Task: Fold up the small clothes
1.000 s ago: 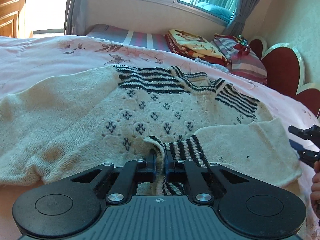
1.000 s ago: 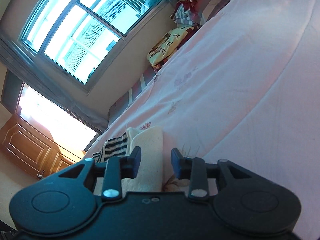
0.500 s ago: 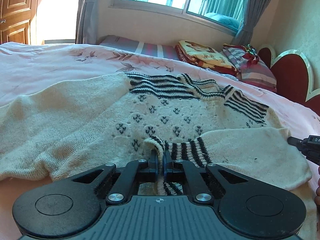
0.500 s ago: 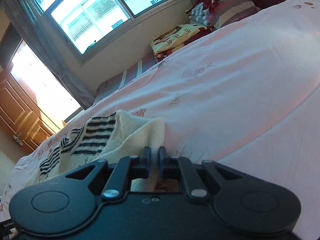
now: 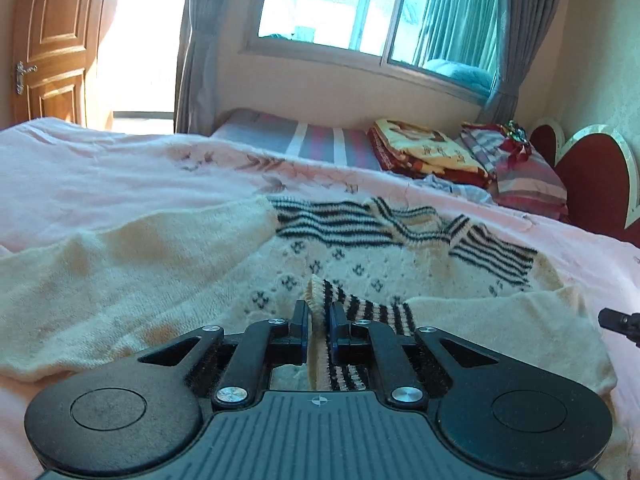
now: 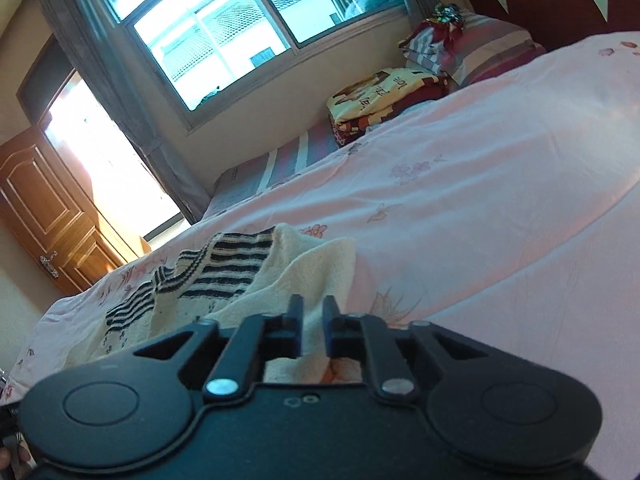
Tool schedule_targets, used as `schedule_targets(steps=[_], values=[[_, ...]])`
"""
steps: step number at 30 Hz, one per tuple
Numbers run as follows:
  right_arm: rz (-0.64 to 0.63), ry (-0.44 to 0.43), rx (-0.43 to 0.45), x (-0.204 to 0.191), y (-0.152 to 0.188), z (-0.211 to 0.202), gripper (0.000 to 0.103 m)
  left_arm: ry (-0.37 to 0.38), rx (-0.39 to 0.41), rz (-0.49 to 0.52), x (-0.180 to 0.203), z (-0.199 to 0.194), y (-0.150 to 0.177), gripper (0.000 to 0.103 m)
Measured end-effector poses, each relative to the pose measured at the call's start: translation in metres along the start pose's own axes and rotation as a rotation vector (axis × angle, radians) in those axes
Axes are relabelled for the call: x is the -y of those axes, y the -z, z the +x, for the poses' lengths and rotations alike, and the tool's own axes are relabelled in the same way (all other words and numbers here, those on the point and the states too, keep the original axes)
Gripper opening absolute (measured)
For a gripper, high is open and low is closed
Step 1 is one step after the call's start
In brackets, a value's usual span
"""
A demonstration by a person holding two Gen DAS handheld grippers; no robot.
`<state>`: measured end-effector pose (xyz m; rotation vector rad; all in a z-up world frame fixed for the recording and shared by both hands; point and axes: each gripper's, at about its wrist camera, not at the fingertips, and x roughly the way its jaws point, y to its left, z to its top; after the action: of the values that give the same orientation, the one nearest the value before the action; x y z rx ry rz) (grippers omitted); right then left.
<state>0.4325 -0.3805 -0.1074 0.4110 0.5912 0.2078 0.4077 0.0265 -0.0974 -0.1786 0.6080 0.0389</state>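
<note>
While left claw (image 5: pixel 318 316) pinches the striped cuff (image 5: pixel 340 304) and right claw (image 6: pixel 312 314) clamps the cream sleeve (image 6: pixel 308 268), the sweater body (image 5: pixel 340 256) lies ahead of both.

My left gripper (image 5: pixel 319 322) is pinched tight on the striped cuff (image 5: pixel 320 300) of a cream knitted sweater (image 5: pixel 340 264), the ribbing standing up between the fingers. The sweater lies spread on the pink floral bedsheet (image 5: pixel 120 176). Beyond the cuff its chest shows small dark motifs, then black and cream stripes at the shoulders and collar. One plain cream sleeve reaches out left of the cuff; the other is folded across just right of it. The tip of my right gripper (image 5: pixel 620 322) pokes in beside that folded sleeve. Far behind the sweater a folded patterned blanket (image 5: pixel 428 152) and striped pillow (image 5: pixel 524 176) sit under the window (image 5: pixel 360 12).
</note>
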Motion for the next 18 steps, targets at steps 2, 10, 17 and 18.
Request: schedule_targets(steps=[2,10,17,18], values=[[-0.073,0.011,-0.018,-0.012,0.004,0.004,0.006,0.029,-0.006,0.028,0.011,0.004,-0.003,0.027],[-0.144,0.069,-0.088,-0.017,0.015,0.021,0.002,-0.093,-0.006,-0.039,0.006,0.011,0.004,0.065],[-0.117,0.08,0.01,-0.012,-0.006,0.017,0.008,0.004,0.063,-0.062,0.005,0.005,-0.007,0.065],[-0.117,0.084,0.008,-0.013,-0.009,0.023,0.008,0.038,0.048,-0.026,0.017,0.011,-0.007,0.065]])
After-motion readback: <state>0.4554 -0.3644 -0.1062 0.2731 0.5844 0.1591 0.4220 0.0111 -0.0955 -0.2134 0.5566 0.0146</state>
